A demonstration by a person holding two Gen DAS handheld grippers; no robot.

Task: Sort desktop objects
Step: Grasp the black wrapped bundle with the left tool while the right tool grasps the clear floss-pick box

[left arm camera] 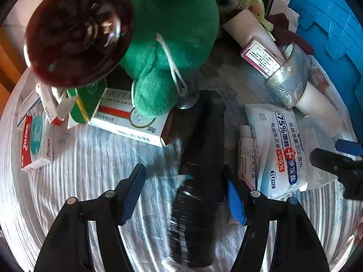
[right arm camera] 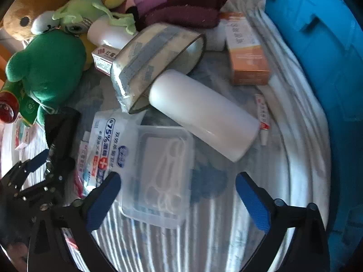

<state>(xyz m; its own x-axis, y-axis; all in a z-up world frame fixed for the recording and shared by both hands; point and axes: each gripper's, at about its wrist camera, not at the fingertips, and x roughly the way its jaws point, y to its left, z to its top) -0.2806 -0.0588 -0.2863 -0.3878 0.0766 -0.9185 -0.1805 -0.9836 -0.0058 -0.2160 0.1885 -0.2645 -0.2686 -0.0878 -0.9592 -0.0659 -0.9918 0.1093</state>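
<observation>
Down among the clutter, the left tongs (left arm camera: 185, 192) straddle a long black object (left arm camera: 199, 158) lying on the striped cloth (left arm camera: 90, 163) of the tabletop; its right pad (left arm camera: 234, 201) sits against the object's side while the left pad (left arm camera: 132, 195) stands clear, so the tongs are apart, not clamped. Crowding that object are a green plush toy (left arm camera: 168, 45) at its far end, a white medicine box (left arm camera: 129, 117) on one side and a pack of alcohol wipes (left arm camera: 276, 149) with a small tube (left arm camera: 246, 156) on the other. A dark red round lamp bulb (left arm camera: 77, 31) hangs close over the boxes (it hides much of them).

The right tongs (right arm camera: 179, 199) are spread wide over a clear plastic case (right arm camera: 158, 176), neither pad touching it. A white cylinder (right arm camera: 204, 113) lies across the case's far corner, with a roll of tape (right arm camera: 156, 63) leaning on its end. An orange box (right arm camera: 247, 52) and a thin ointment tube (right arm camera: 263, 115) lie toward the blue crate (right arm camera: 329, 68) at the tabletop's edge. More plush toys (right arm camera: 90, 11) heap up along the far edge.
</observation>
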